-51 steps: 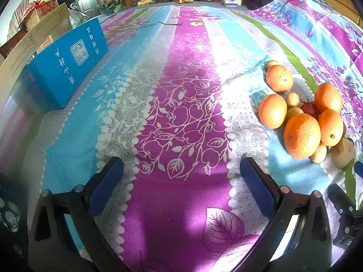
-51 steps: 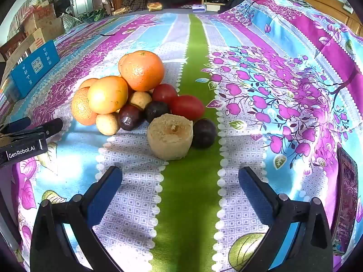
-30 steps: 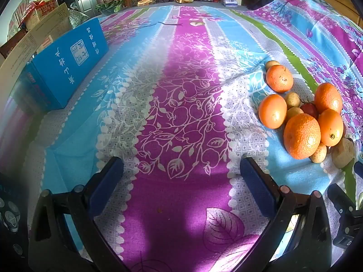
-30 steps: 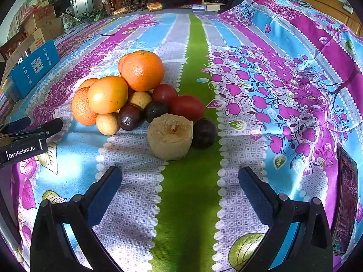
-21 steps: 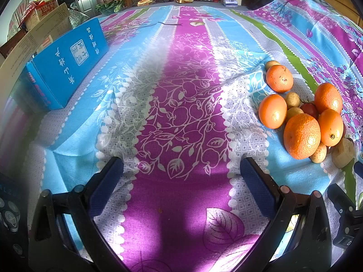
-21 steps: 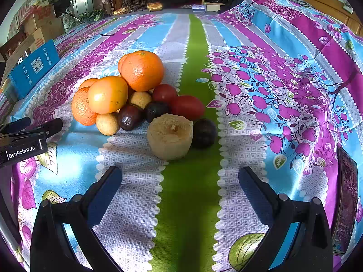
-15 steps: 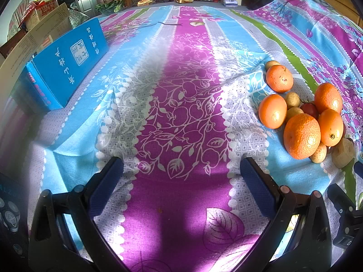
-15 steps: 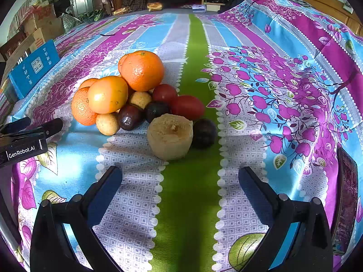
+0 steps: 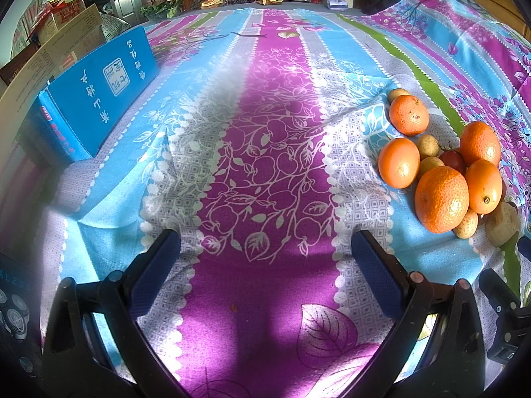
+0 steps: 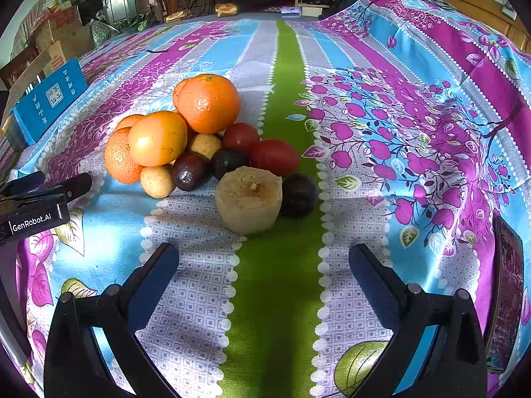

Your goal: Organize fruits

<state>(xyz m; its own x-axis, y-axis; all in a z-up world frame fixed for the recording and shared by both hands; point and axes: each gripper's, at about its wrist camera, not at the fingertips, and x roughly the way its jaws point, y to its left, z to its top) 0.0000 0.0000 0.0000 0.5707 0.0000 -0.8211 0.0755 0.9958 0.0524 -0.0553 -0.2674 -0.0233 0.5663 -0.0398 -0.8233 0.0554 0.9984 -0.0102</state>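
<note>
A heap of fruit lies on the patterned cloth: several oranges, red tomatoes, dark plums, small tan fruits and a pale peeled chunk. My right gripper stands open just short of the chunk, nothing between its fingers. In the left wrist view the same heap, with its big orange, sits at the right edge. My left gripper is open over bare purple cloth, well left of the fruit. Its body shows in the right wrist view as the left gripper.
A blue box lies at the far left of the cloth, with cardboard boxes behind it. A dark phone rests at the right edge. A remote shows at the lower left. Folds wrinkle the cloth near the box.
</note>
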